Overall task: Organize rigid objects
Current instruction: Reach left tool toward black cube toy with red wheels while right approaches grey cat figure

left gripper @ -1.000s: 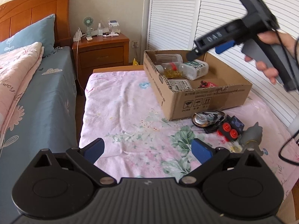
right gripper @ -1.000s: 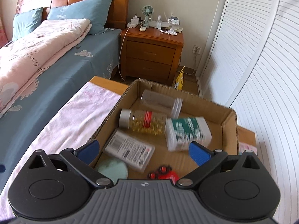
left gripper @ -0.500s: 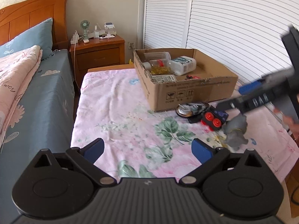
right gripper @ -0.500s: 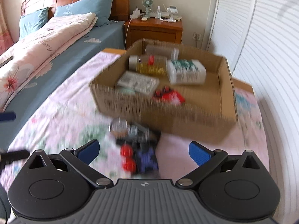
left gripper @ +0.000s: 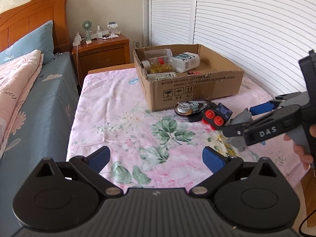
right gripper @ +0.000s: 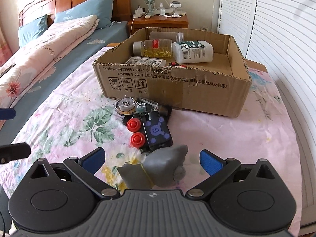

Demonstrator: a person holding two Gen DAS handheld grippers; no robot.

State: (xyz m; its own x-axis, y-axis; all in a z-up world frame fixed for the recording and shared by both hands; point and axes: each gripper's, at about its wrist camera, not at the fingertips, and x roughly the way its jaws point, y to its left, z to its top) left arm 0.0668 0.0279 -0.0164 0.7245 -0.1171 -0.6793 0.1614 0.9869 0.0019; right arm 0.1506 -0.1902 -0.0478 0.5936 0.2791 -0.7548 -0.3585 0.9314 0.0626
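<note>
A grey toy animal (right gripper: 158, 169) stands on the floral sheet between the wide-apart fingers of my right gripper (right gripper: 152, 158), which is open. The same grey toy (left gripper: 240, 119) shows in the left wrist view, partly hidden behind the right gripper (left gripper: 244, 118). Beyond it lie a black toy car with red wheels (right gripper: 152, 132) and a clear correction-tape dispenser (right gripper: 134, 104). A cardboard box (right gripper: 177, 85) behind them holds bottles and a flat pack. My left gripper (left gripper: 156, 156) is open over bare sheet, well left of the toys.
A bed with a blue sheet and pink quilt (right gripper: 39, 45) runs along the left. A wooden nightstand (left gripper: 102, 51) with a small fan stands at the back. White louvred doors (left gripper: 246, 29) close the right side. A hand (left gripper: 304, 148) holds the right gripper.
My right gripper has come down from above the box to the table, straddling the grey toy. The left gripper's view has pulled back and risen a little.
</note>
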